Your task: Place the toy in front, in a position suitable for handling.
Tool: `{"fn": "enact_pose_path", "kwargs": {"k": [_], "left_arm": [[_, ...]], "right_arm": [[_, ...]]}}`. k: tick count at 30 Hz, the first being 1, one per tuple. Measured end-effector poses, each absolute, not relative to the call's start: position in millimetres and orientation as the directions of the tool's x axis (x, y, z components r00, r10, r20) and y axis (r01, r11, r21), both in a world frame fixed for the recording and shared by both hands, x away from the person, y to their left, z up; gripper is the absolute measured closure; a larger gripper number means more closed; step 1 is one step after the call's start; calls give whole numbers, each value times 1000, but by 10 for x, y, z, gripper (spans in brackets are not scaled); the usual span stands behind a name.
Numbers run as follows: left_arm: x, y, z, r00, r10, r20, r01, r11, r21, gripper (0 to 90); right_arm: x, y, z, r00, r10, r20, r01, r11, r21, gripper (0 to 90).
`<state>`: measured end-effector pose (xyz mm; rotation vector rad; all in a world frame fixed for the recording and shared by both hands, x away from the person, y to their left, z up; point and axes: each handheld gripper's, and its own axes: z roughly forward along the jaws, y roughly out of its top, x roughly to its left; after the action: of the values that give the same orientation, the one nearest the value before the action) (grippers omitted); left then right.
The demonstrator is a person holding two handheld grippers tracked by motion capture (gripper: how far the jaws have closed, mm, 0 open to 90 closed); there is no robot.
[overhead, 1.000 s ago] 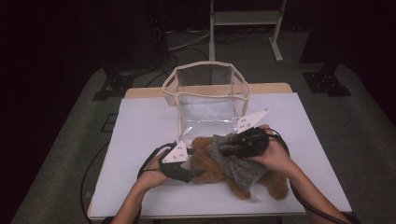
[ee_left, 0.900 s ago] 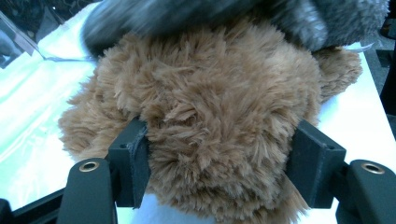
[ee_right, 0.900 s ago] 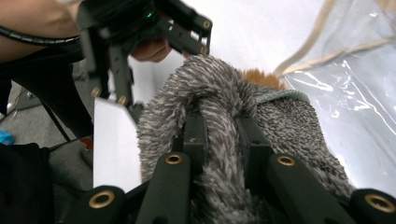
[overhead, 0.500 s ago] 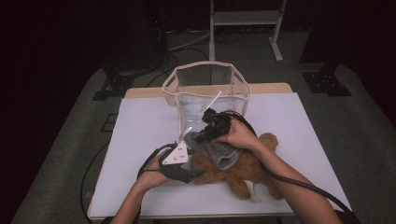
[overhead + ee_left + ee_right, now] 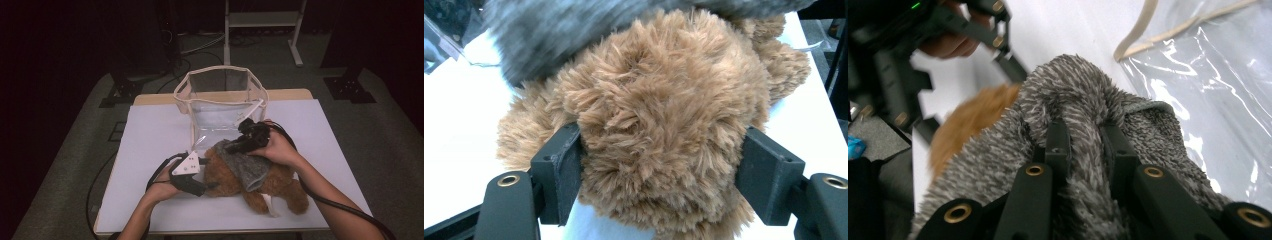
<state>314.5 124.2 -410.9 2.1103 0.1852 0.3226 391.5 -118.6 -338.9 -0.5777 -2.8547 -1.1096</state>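
Note:
A brown teddy bear lies on its side on the white table, with a grey fuzzy garment over its body. My right gripper is above the bear's shoulder, shut on a bunched fold of the garment. My left gripper lies at the bear's head end. Its jaws stand on either side of a tuft of brown fur, pads pressed into it, and they have just been opening a little. The grey garment hangs blurred over the bear.
A clear plastic bag with a cream rim stands open at the table's far middle, right behind the bear, its film close to my right gripper. Cables trail from both grippers. Bare table lies to the left and right.
My right gripper swung left toward the bag, then came back to the right, with the grey garment in it. The left hand stayed at the bear's head.

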Motion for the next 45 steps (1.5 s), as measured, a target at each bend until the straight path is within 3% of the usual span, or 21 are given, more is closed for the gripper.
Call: {"fn": "enact_pose_path", "kwargs": {"k": [7, 15, 27, 32, 45], "left_arm": [[3174, 1249, -4116, 950, 275, 149, 18, -523, 852, 260], [3208, 1273, -4102, 937, 319, 140, 45, -511, 859, 258], [3212, 1333, -4140, 940, 311, 144, 48, -535, 843, 261], [3214, 1330, -4141, 937, 310, 159, 37, -541, 840, 368], [3218, 1293, -4116, 935, 316, 162, 33, -531, 846, 376]], "right_arm": [[3615, -1495, -3353, -935, 335, 119, 326, 675, 662, 763], [3372, -1457, -3322, -953, 288, 96, 270, 660, 701, 761], [3578, -1514, -3452, -931, 346, 112, 319, 629, 709, 762], [3613, -1536, -3453, -927, 355, 118, 328, 619, 714, 762], [3491, -1079, -3306, -967, 250, 46, 204, 654, 729, 762]]}}
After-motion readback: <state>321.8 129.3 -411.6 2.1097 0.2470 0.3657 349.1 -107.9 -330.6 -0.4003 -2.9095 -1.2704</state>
